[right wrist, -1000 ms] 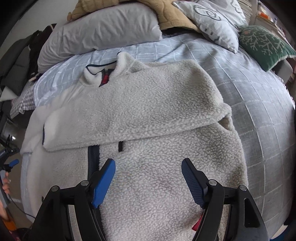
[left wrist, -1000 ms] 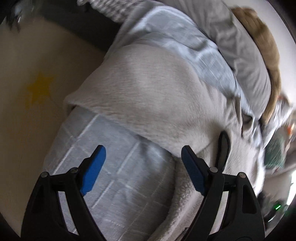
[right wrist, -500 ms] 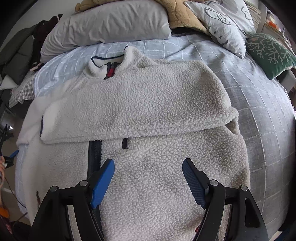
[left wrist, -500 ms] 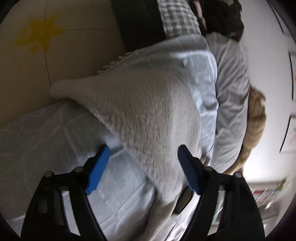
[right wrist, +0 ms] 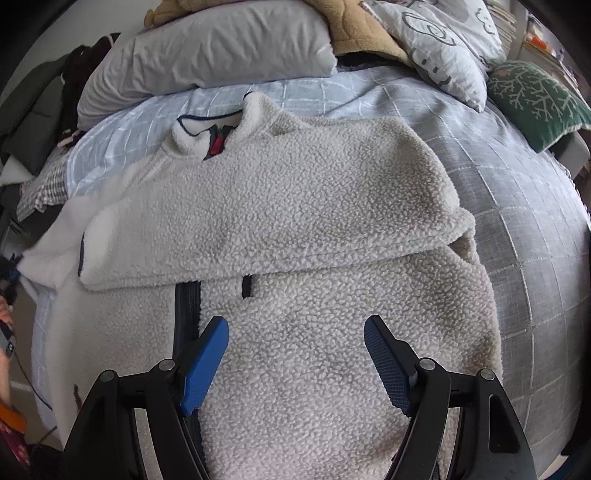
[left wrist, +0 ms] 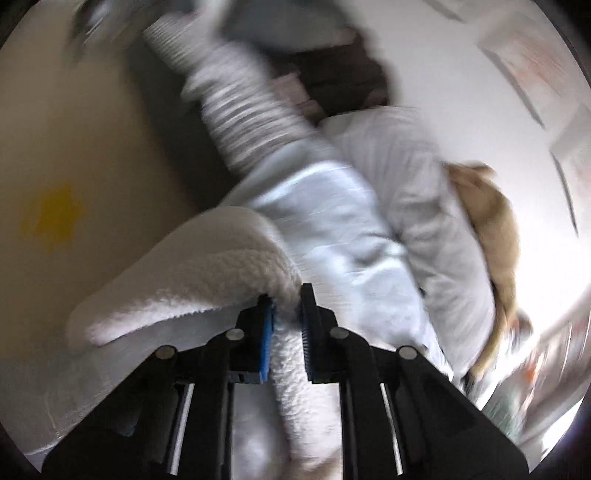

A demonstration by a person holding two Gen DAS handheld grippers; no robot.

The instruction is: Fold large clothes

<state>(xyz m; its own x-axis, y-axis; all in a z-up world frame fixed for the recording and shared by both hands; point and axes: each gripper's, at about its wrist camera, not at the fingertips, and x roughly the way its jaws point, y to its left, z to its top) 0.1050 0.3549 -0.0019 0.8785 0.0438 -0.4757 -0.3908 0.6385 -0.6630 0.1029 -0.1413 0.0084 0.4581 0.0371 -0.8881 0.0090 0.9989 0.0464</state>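
A cream fleece jacket [right wrist: 295, 206] lies on the bed, collar toward the pillows, its right sleeve folded across the chest and its dark zipper [right wrist: 186, 306] showing below. My right gripper [right wrist: 295, 358] is open and empty, just above the jacket's lower front. My left gripper [left wrist: 287, 317] is shut on the jacket's left sleeve [left wrist: 207, 269] at the bed's left edge; the sleeve drapes to the left of the pads. The left wrist view is blurred.
A blue-grey checked bedspread [right wrist: 517, 192] covers the bed. A grey pillow [right wrist: 221, 48], a tan blanket [right wrist: 354, 26], a printed cushion [right wrist: 443, 40] and a green cushion [right wrist: 535, 96] lie at the head. Checked cloth [right wrist: 48, 184] hangs at the left edge. Beige floor [left wrist: 74, 147] lies beyond it.
My left gripper has closed on the fleece sleeve at the bed's edge and swung, blurring its view. My right gripper has stayed open over the jacket, almost still.
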